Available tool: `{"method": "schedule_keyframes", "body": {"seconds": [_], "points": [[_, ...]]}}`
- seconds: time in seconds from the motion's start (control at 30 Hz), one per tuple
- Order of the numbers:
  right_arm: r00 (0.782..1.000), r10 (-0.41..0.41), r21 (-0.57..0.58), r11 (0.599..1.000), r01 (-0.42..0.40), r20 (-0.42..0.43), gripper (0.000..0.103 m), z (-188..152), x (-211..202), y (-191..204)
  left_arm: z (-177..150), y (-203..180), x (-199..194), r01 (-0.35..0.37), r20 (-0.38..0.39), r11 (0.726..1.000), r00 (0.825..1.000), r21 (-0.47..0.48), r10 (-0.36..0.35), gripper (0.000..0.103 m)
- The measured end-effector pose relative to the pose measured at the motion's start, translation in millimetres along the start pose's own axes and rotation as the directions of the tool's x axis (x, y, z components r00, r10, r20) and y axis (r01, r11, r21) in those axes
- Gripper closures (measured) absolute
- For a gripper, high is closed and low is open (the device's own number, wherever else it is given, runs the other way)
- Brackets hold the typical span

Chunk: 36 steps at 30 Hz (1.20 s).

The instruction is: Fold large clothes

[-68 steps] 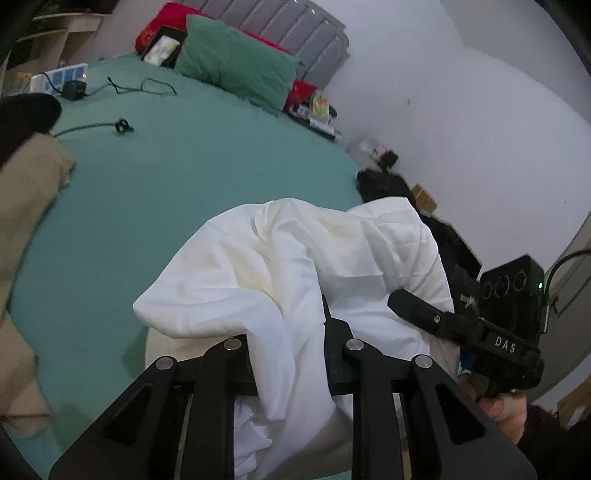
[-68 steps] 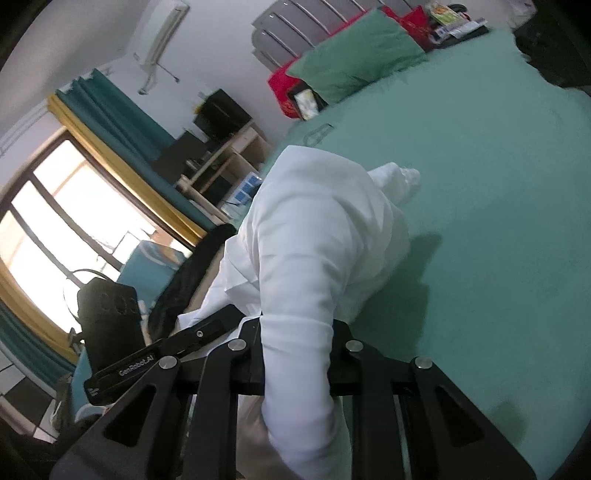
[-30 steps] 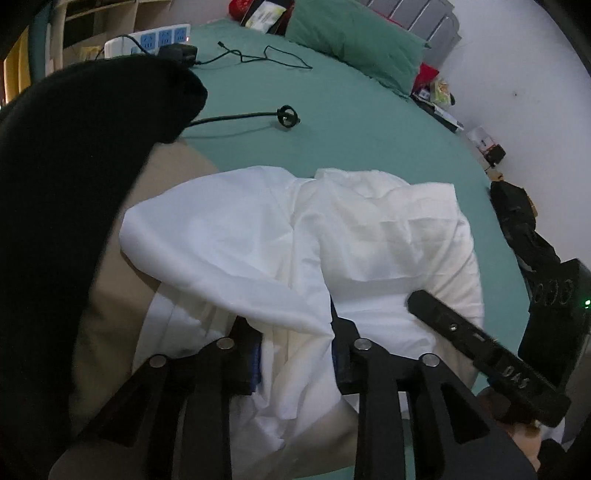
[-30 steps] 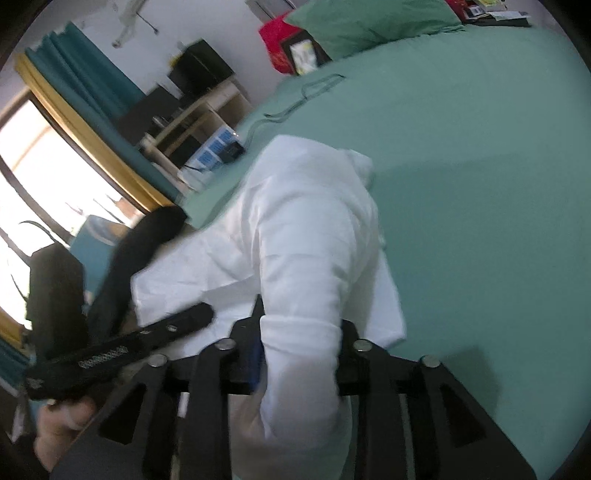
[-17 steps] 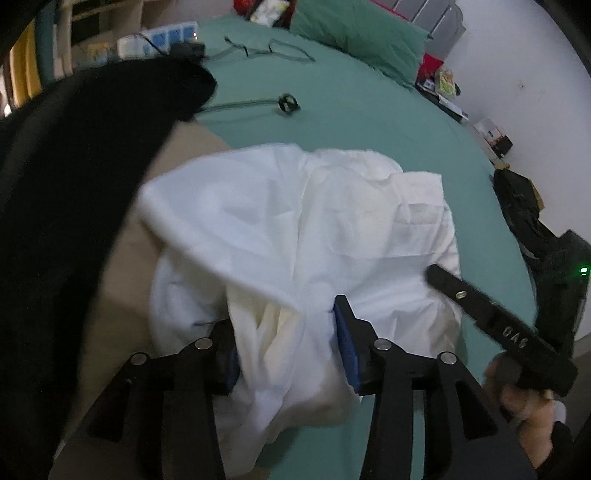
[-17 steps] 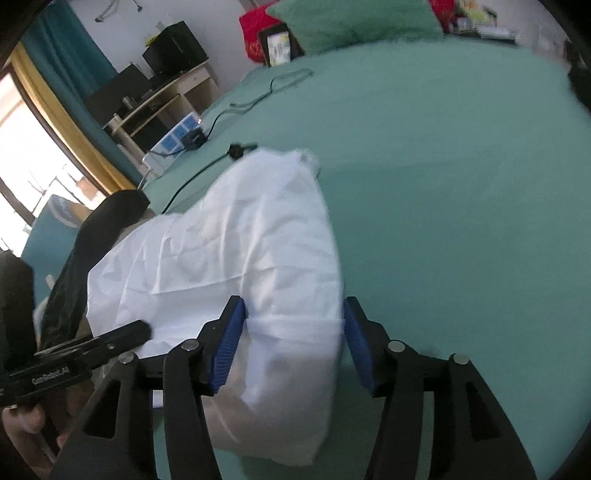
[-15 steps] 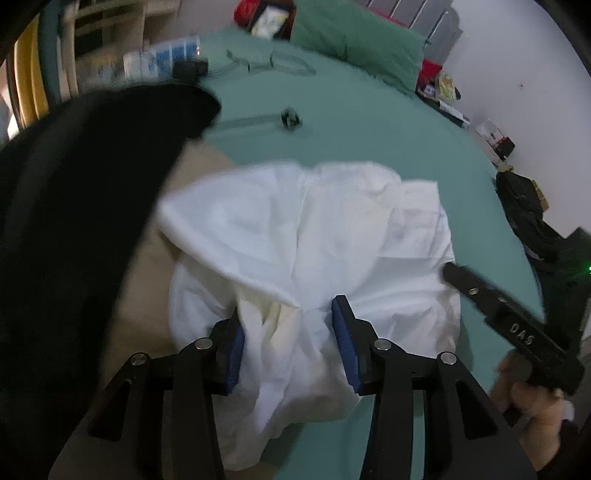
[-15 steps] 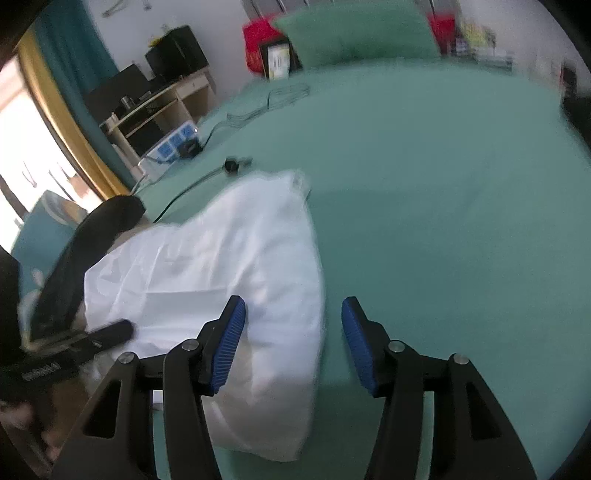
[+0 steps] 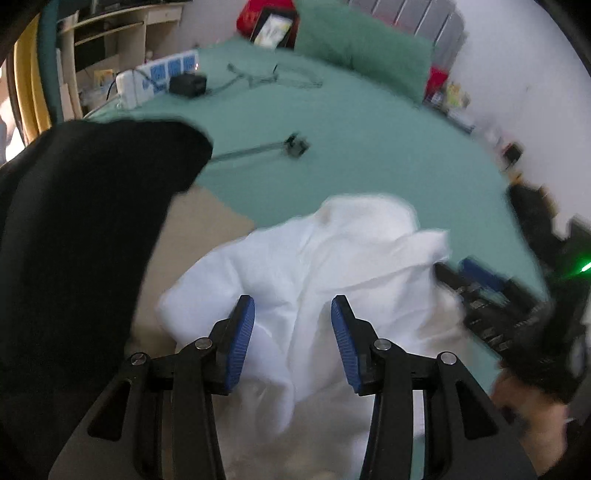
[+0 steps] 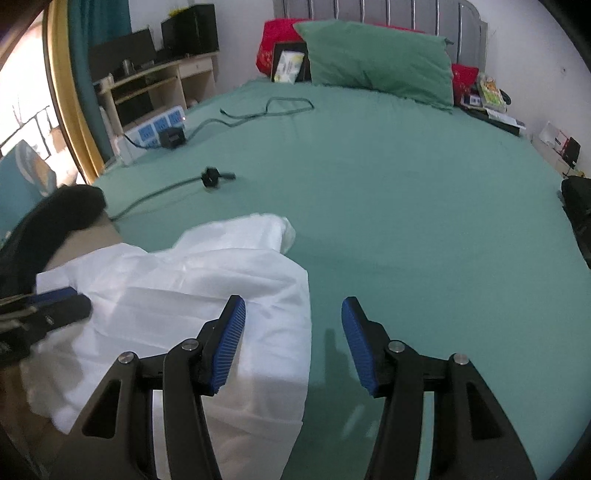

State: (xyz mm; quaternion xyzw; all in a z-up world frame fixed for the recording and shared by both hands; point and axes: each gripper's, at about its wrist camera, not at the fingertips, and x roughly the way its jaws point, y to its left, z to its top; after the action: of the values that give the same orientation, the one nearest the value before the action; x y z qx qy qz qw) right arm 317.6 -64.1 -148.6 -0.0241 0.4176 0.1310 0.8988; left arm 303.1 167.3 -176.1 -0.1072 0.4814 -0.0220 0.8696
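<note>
Right wrist view: a white shirt (image 10: pixel 177 291) lies crumpled on the near left part of a green bed sheet (image 10: pixel 406 206), its right edge running under the left finger of the right gripper (image 10: pixel 291 321). That gripper's jaws have just been opening and now stand apart above the bed, with bare sheet between the blue pads (image 10: pixel 229 343) and no cloth pinched. At the far left edge of the same view the left gripper (image 10: pixel 48 306) rests against the shirt's left side.

In the left wrist view the shirt (image 9: pixel 325 254) is bunched just beyond the left gripper (image 9: pixel 293 317), a ridge of cloth rising between the spread fingers. Those jaws have also just been opening; the pads do not press on the fabric. The picture is blurred, so finer folds cannot be made out. To the right, the right gripper (image 9: pixel 491 291) appears as a dark smear touching the shirt's edge, with a hand (image 9: pixel 524 410) below it.

Left of the shirt lie a tan cloth (image 9: pixel 192 225) and a black garment (image 9: pixel 85 221). Farther off on the sheet are a black cable (image 10: pixel 177 184) and a power strip (image 10: pixel 155 127). A green pillow (image 10: pixel 376 55) sits at the far end against a grey headboard (image 10: pixel 388 14).
</note>
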Motion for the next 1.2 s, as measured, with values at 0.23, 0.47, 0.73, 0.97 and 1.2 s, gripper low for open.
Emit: {"method": "schedule_keyframes", "body": {"seconds": [0.23,0.47,0.73,0.97,1.2], "points": [[0.999,-0.038,-0.027,0.999,0.038,-0.015,0.042,-5,8,-4,0,-1,8,-0.038,-0.005,0.999,0.999,0.017,0.038,0.057],[0.999,-0.034,0.004,0.999,0.034,-0.032,0.042,-7,-14,-9,-5,2,-1,-0.045,0.008,0.999,0.999,-0.006,0.045,0.057],[0.997,-0.004,-0.007,1.000,0.003,-0.072,0.042,-29,-48,-4,-30,2,-33,-0.054,0.058,0.998,0.997,-0.038,0.056,0.057],[0.992,0.015,-0.020,1.000,-0.017,-0.125,0.042,-59,-66,-2,-69,10,-44,-0.041,0.023,0.994,0.999,-0.106,0.044,0.057],[0.990,0.016,-0.026,0.999,-0.019,-0.137,0.042,-75,-85,-4,-91,-3,-75,-0.022,0.095,0.997,0.995,-0.076,0.029,0.057]]}}
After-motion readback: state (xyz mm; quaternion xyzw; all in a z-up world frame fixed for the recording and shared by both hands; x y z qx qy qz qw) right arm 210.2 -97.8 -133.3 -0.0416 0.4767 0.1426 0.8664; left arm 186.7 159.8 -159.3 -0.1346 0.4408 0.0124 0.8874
